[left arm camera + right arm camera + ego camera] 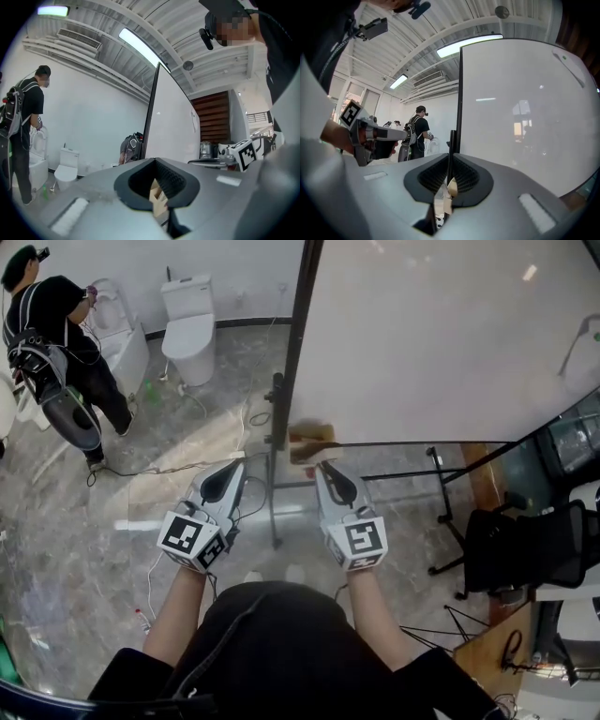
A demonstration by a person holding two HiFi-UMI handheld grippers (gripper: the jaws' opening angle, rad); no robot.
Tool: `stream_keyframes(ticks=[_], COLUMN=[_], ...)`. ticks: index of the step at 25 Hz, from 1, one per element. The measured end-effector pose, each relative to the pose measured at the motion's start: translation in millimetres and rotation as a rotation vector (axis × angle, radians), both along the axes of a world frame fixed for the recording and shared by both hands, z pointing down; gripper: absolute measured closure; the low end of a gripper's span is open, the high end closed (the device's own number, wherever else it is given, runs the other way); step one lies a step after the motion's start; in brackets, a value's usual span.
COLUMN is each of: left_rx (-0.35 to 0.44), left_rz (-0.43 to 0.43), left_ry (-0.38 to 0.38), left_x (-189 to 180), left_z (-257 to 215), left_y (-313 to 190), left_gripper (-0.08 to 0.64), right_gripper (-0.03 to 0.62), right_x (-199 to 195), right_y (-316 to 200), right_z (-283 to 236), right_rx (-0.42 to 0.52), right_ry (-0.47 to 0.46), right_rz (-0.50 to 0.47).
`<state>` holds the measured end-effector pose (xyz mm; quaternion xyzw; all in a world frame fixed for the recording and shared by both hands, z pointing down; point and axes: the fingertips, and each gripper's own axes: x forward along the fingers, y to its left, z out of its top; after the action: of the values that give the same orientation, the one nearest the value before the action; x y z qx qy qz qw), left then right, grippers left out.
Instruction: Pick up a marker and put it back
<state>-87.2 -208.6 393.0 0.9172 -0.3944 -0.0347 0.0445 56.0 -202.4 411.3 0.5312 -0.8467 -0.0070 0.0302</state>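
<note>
**Marker:** The marker point(450, 143) is a slim, straight black stick with a plain dark surface. It stands upright. No cap or tip detail can be made out. It sits just in front of the whiteboard point(441, 343), close to that board's black left edge, and only the right gripper view shows it.

**Right gripper:** The right gripper point(450, 164) has its jaws drawn in on the marker, which is pinched between the black ribbed pads. Only a thin slit remains below the grip. The shell is smooth grey plastic and carries a cube of black-and-white squares. It is level before the whiteboard's lower edge.

**Left gripper:** The left gripper point(155, 161) has its jaws pressed together at the tip with nothing between them. It has the same ribbed pads and grey shell. It is held just left of the whiteboard's left edge.

**Whiteboard:** It is flat, glossy white and thin-framed in black, and it reflects the ceiling lights.

**Block:** A tan block point(309, 440) with squared edges lies at the whiteboard's lower edge, near the left corner and just beyond the right gripper's tip.

**Floor:** The floor point(112, 521) under and left of the whiteboard is polished, grey-veined stone.
</note>
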Motion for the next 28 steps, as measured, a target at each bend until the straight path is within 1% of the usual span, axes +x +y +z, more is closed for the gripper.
stream_keyframes(ticks=[4, 10, 12, 17, 24, 28], left_rx=[0.000, 0.006, 0.011, 0.014, 0.012, 0.017], left_rz=[0.042, 0.095, 0.101, 0.110, 0.108, 0.112], left_ry=[-0.003, -0.005, -0.001, 0.008, 0.029, 0.021], left_x=[15, 31, 33, 36, 38, 36], left_z=[1, -2, -4, -4, -11, -10], left_y=[-1, 2, 2, 0, -1, -2], left_gripper=[0.554, 0.554, 0.554, 0.554, 0.554, 0.554], right_gripper=[0.580, 0.583, 0.583, 0.584, 0.584, 0.584], right_x=[15, 29, 31, 36, 35, 34], right_y=[13, 30, 34, 38, 39, 37], right_z=[-15, -28, -29, -31, -32, -33], right_rx=[0.011, 0.038, 0.052, 0.054, 0.056, 0.055], right_ry=[-0.018, -0.057, -0.063, -0.092, -0.099, -0.102], right_rz=[0.048, 0.070, 0.064, 0.074, 0.078, 0.073])
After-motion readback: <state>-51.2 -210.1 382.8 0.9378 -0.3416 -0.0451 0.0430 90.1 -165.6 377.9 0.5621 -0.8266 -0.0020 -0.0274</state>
